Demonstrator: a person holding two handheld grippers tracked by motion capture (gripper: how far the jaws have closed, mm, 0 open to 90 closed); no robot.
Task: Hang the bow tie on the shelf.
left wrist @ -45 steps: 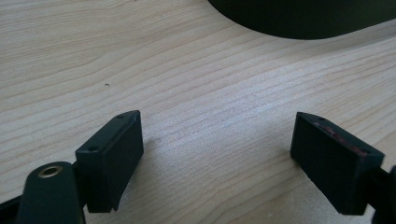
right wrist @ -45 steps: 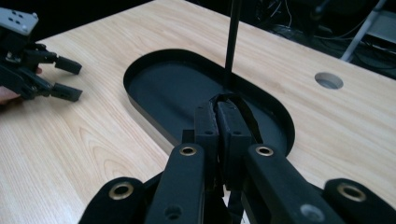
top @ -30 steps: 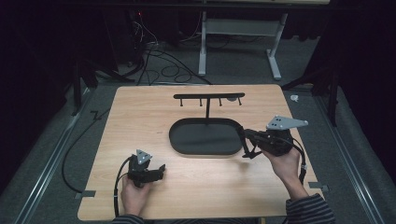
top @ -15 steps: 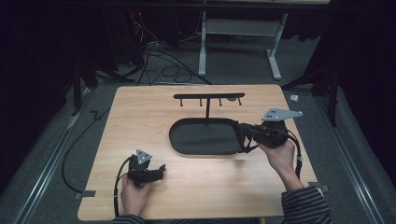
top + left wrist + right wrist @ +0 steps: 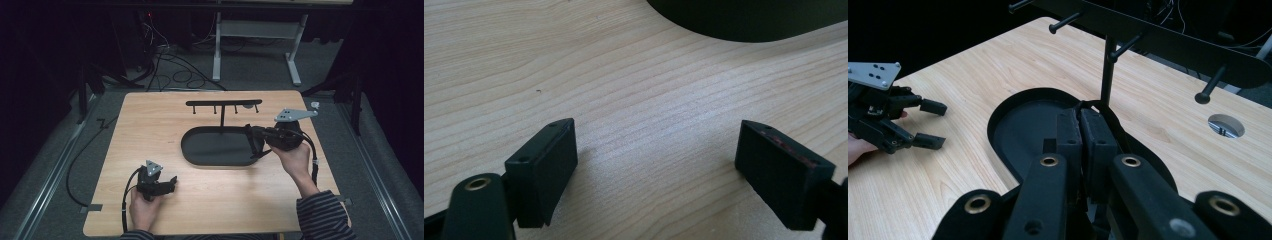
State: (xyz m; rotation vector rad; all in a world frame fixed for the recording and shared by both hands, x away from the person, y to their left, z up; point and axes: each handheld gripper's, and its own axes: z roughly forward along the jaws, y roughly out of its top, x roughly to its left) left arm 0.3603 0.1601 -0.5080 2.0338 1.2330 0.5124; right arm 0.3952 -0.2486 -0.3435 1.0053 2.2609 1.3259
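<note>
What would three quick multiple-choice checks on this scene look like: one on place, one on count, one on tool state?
1. Where is the right tool?
A. over the tray's right end
B. at the table's left edge
C. on the floor

2. How many pegs hang from the rack's bar?
A. one
B. four
C. nine

3. How do the left tool's jaws stand?
A. shut together
B. clamped on a cup
C. apart with bare table between

Answers:
1. A, the high view shows it over the right end of the tray.
2. B, four pegs show under the bar in the high view.
3. C, the left gripper view shows wood grain of the table between the jaws.
</note>
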